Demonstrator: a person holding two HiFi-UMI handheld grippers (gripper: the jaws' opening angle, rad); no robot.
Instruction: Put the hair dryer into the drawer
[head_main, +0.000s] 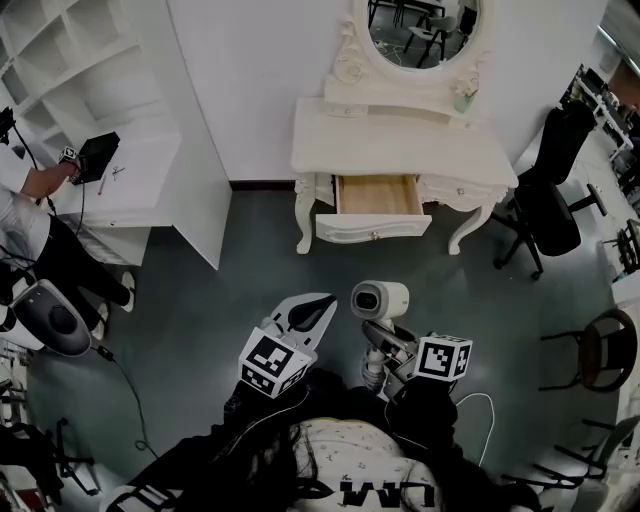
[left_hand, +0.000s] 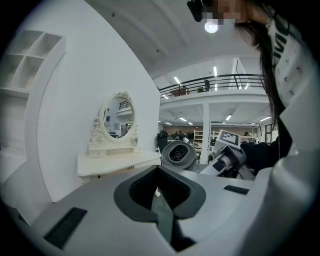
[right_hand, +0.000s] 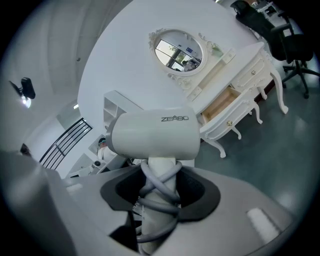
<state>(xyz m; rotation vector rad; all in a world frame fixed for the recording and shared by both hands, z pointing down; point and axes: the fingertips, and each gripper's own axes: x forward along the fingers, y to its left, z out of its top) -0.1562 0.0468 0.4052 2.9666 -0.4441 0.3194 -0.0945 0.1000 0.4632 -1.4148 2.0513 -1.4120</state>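
A white hair dryer (head_main: 380, 299) with its grey cord wound round the handle is held upright in my right gripper (head_main: 376, 338), whose jaws are shut on the handle. The right gripper view shows the dryer's body (right_hand: 155, 134) above my right gripper (right_hand: 159, 196). The cream dressing table (head_main: 400, 140) stands ahead by the wall, its middle drawer (head_main: 372, 228) pulled open and its wooden inside bare. My left gripper (head_main: 322, 304) hovers just left of the dryer, shut with nothing in it. The left gripper view shows my left gripper (left_hand: 159, 194) with the dryer's barrel (left_hand: 179, 155) beyond it.
A black office chair (head_main: 552, 190) stands right of the table, and a round dark chair (head_main: 603, 350) sits at the far right. At the left a person (head_main: 30, 205) sits by white shelving (head_main: 90, 90). Cables (head_main: 125, 385) trail over the dark floor.
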